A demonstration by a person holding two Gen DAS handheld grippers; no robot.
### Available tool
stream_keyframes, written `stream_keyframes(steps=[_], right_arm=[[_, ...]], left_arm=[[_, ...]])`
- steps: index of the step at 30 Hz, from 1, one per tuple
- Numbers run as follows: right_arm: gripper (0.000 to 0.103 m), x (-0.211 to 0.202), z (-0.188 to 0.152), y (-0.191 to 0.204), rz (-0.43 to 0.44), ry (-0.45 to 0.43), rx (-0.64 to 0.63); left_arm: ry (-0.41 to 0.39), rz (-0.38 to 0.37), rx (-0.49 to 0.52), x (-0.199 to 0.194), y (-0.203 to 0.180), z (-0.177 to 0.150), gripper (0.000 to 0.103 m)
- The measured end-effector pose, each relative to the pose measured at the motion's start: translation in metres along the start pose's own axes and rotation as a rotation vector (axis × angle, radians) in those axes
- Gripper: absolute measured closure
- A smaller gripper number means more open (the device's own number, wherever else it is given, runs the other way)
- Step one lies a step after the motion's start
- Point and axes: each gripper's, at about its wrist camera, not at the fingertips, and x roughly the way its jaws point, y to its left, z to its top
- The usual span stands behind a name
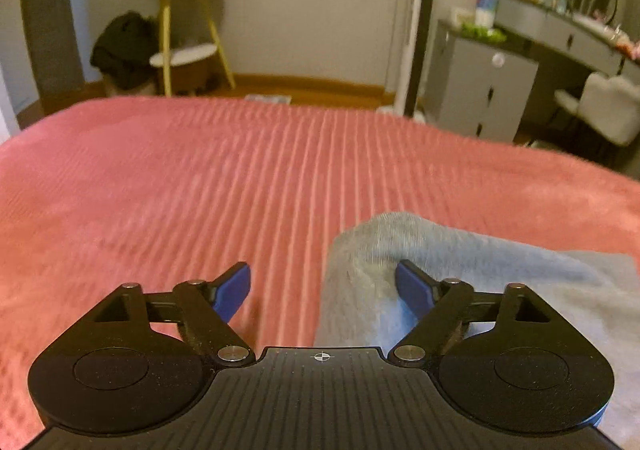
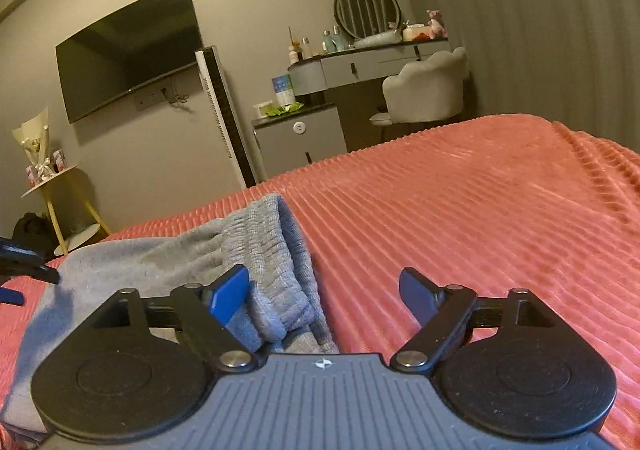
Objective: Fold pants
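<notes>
**Pants on the bed, between two tools**

The pants (image 2: 168,262) lie on the bed (image 1: 200,178). The left tool (image 1: 323,286) sits at their left edge, the right tool (image 2: 324,292) at their right, waistband end. Beyond the bed's far edge stand a side table (image 1: 180,34) and a dresser (image 2: 372,62).

One grey pants (image 2: 248,250) across left finger of right gripper (image 2: 324,292), both grippers (image 1: 323,286) spread wide. One pink bedspread (image 1: 200,178) beneath. Ahead: one television (image 2: 128,50), one round mirror (image 2: 367,8), one white chair (image 2: 428,90).

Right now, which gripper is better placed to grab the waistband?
Right. The right gripper is open directly over the ribbed waistband; the left gripper straddles a plain edge of the pants.
</notes>
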Motion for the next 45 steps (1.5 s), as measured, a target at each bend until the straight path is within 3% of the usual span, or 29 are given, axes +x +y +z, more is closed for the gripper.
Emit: stream_keyframes(steps=[1,4,7,10,12,16,19,22,27,29,34,41,45], right_arm=[[0.019,0.002,-0.002,-0.002,0.007,-0.001,0.005],[0.015,0.009,-0.002,-0.005,0.019,0.004,0.028],[0.012,0.015,-0.002,-0.008,0.021,0.011,0.045],[0.011,0.013,-0.002,-0.007,0.024,0.015,0.047],[0.011,0.012,-0.001,-0.007,0.024,0.019,0.048],[0.011,0.011,0.0,-0.006,0.026,0.022,0.045],[0.011,0.011,-0.002,-0.008,0.037,0.028,0.048],[0.01,0.01,-0.001,-0.01,0.039,0.033,0.041],[0.009,0.0,-0.002,-0.006,0.026,0.026,0.014],[0.009,-0.007,-0.003,-0.002,0.05,0.026,-0.008],[0.008,-0.013,-0.02,0.021,0.109,0.144,-0.17],[0.004,-0.019,-0.03,0.028,0.022,0.2,-0.236],[0.004,-0.026,-0.035,0.034,-0.002,0.266,-0.233]], left_arm=[[0.002,0.016,0.012,0.008,-0.003,0.0,0.005],[-0.015,0.054,0.057,0.024,-0.012,0.0,0.001],[0.005,0.045,0.007,0.026,-0.008,0.004,0.0],[-0.011,0.022,-0.047,0.003,-0.003,-0.003,0.006],[-0.015,-0.03,-0.01,-0.016,-0.004,-0.015,0.01],[0.02,-0.055,0.052,-0.05,0.006,-0.061,0.01],[0.039,-0.093,-0.05,-0.06,0.034,-0.082,0.008],[0.074,-0.082,-0.184,-0.082,0.055,-0.088,0.009],[0.049,-0.075,-0.036,-0.117,0.044,-0.105,0.01],[0.051,-0.075,-0.046,-0.125,0.044,-0.115,0.01],[0.066,-0.088,-0.233,-0.13,0.06,-0.135,0.009],[0.035,-0.027,-0.162,-0.151,0.065,-0.159,0.01],[0.069,-0.009,-0.177,-0.159,0.07,-0.166,0.015]])
